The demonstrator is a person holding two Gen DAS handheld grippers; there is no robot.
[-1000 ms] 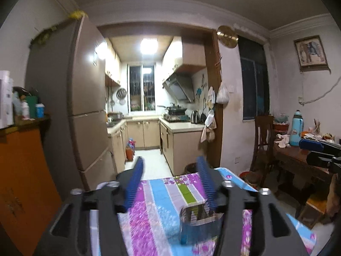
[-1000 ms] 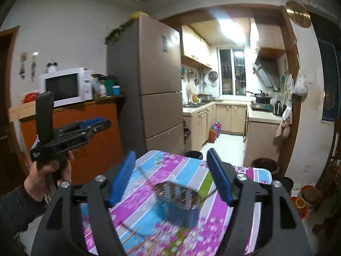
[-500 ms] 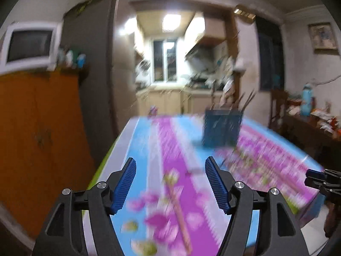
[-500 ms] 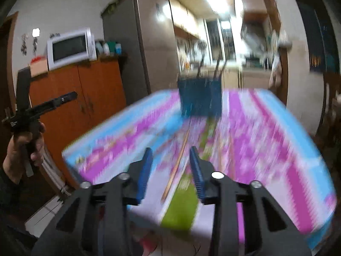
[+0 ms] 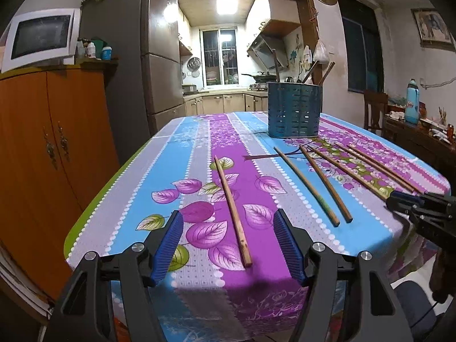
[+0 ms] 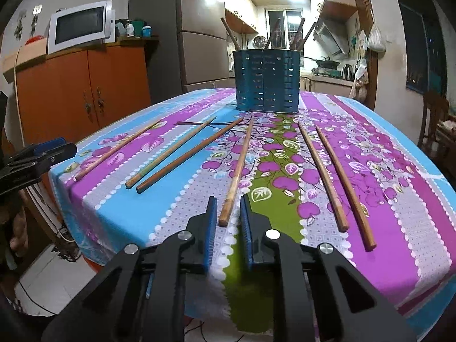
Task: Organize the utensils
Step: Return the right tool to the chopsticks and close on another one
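The worktop [image 6: 384, 242], draped in a striped purple, blue and green floral cloth, carries a blue perforated metal utensil holder [image 6: 266, 81] at its far middle, with several wooden sticks already standing in it. Six long brown wooden chopsticks lie loose on the cloth in front of it, fanned towards the near edge.

The right gripper [image 6: 228, 209] sits low at the near edge, its jaws having just been closing to a narrow gap around the butt of the middle chopstick [image 6: 238, 168]; the blue pads do not appear to press on it yet. A likely fault: the stick end lies just ahead of the pad tips, so the jaws could shut on air or pinch only the very tip, and the long stick would then droop or swing out when lifted. The pads also ride close to the cloth and could snag it.

The left gripper [image 5: 228, 239] holds nothing, its jaws standing wide on either side of the single leftmost chopstick [image 5: 232, 208]. Closing from so wide could roll that round stick sideways.

The right wrist view shows all six chopsticks and the narrowed jaws. The left wrist view alone shows the wide left jaws straddling their stick, and the right gripper from the side at the worktop's right edge.
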